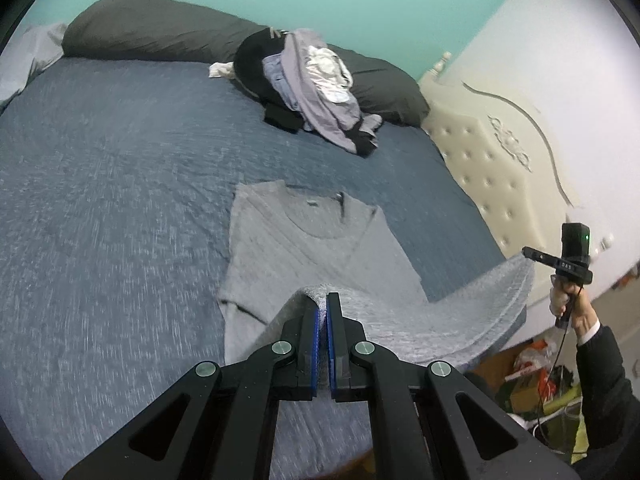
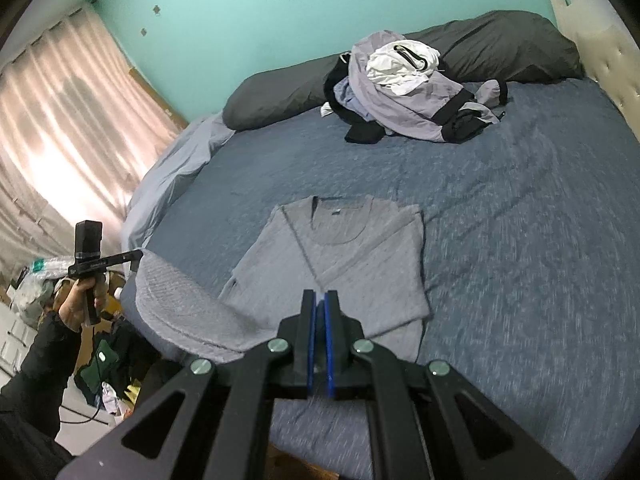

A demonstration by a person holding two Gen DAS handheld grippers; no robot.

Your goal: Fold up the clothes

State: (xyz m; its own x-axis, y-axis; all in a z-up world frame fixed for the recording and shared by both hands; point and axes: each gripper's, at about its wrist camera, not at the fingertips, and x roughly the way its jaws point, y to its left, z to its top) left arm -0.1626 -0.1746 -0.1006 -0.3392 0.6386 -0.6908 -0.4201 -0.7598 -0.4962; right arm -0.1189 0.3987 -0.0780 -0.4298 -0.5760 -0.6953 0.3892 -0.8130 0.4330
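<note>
A grey sweater (image 1: 320,240) lies face up on the blue bed (image 1: 120,200), neck toward the pillows and sleeves folded in. Its bottom hem is lifted off the bed and stretched between both grippers. My left gripper (image 1: 324,300) is shut on one hem corner, with grey knit pinched between the blue pads. It also shows at the left of the right wrist view as the left gripper (image 2: 138,255), held in a hand. My right gripper (image 2: 320,298) is shut on the other hem corner above the sweater (image 2: 360,260). The left wrist view has the right gripper (image 1: 527,253) at the right edge.
A pile of unfolded clothes (image 1: 312,88) sits near the dark pillows (image 1: 152,28) at the head of the bed. A cream tufted headboard (image 1: 500,168) borders the right side. Curtains (image 2: 60,120) and floor clutter (image 1: 536,376) lie beyond the bed's near edge.
</note>
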